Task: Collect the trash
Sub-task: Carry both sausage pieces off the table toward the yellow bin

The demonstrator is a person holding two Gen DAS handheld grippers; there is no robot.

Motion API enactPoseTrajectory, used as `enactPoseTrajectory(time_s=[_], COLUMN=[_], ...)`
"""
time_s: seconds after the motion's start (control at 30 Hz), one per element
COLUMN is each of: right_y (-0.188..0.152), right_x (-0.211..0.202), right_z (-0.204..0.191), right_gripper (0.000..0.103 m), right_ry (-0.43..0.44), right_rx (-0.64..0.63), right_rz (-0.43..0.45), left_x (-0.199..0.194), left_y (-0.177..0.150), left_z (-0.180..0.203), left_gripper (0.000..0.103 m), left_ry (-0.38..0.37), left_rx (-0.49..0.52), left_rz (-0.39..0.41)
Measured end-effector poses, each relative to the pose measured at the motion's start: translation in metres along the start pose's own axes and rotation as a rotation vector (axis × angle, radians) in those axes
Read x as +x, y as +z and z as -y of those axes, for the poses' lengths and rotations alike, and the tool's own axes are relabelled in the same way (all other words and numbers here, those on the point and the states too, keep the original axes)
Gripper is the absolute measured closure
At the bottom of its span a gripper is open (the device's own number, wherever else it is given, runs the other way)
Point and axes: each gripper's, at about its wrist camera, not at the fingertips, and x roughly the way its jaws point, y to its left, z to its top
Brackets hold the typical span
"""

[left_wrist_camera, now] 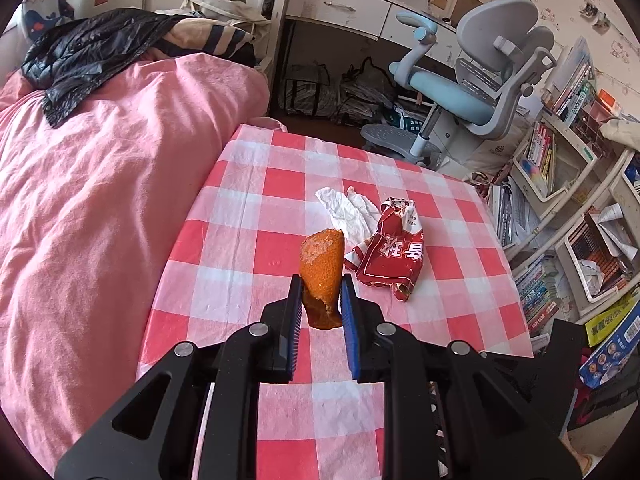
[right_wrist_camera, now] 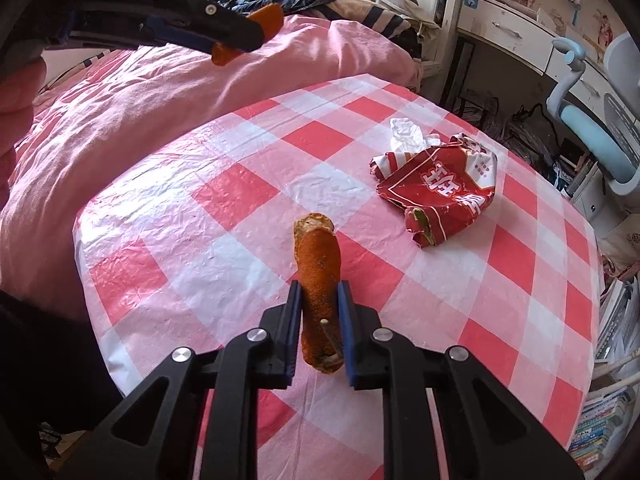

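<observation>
Two peels pinched, wrapper and tissue waiting

Our left tool (left_wrist_camera: 320, 292) is clamped on a curled orange peel (left_wrist_camera: 322, 268), raised above the worktop (right_wrist_camera: 240, 184); our right tool (right_wrist_camera: 319, 300) is closed on a second peel strip (right_wrist_camera: 320, 280), rolled and pebbly. Ahead and to the right of both lie a crumpled glossy red wrapper (right_wrist_camera: 444, 192) and a soft white tissue (right_wrist_camera: 406, 132) touching it. We judge the stiff, curved rinds could slip out if tilted.

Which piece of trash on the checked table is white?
The crumpled tissue, lying against the far side of the red snack wrapper. The wrapper is red; the held peels are orange.
</observation>
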Motion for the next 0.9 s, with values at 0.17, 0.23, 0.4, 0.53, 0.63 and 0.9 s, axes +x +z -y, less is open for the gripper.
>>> enactPoseTrajectory(time_s=[0.17,0.23,0.4,0.53,0.63,0.9], right_y=[-0.003,-0.004,-0.010,-0.014,-0.014,-0.015], right_x=[-0.018,-0.024,-0.038,-0.050,-0.054,-0.054], right_z=[0.004,0.004,0.006,0.009,0.013,0.025], right_gripper=[0.084,0.084,0.084,0.084,0.084,0.084], right_ry=[-0.013,-0.019,-0.043,-0.059,-0.070,-0.080], right_rx=[0.020,0.022,0.026,0.027,0.035,0.049], right_rz=[0.033,0.040,0.059,0.083,0.096,0.105], left_x=[-0.002,-0.002,-0.003,-0.005,-0.004,0.000], left_y=[-0.006,-0.008,-0.015,-0.019,-0.019,-0.018], left_z=[0.009,0.013,0.025,0.034,0.039,0.053], left_gripper=[0.085,0.085,0.085,0.085,0.085,0.085], left_ry=[0.004,0.005,0.007,0.015,0.027,0.041], left_rx=[0.027,0.037,0.066,0.098,0.120,0.157], left_rz=[-0.003,-0.005,-0.007,-0.002,0.004,0.009])
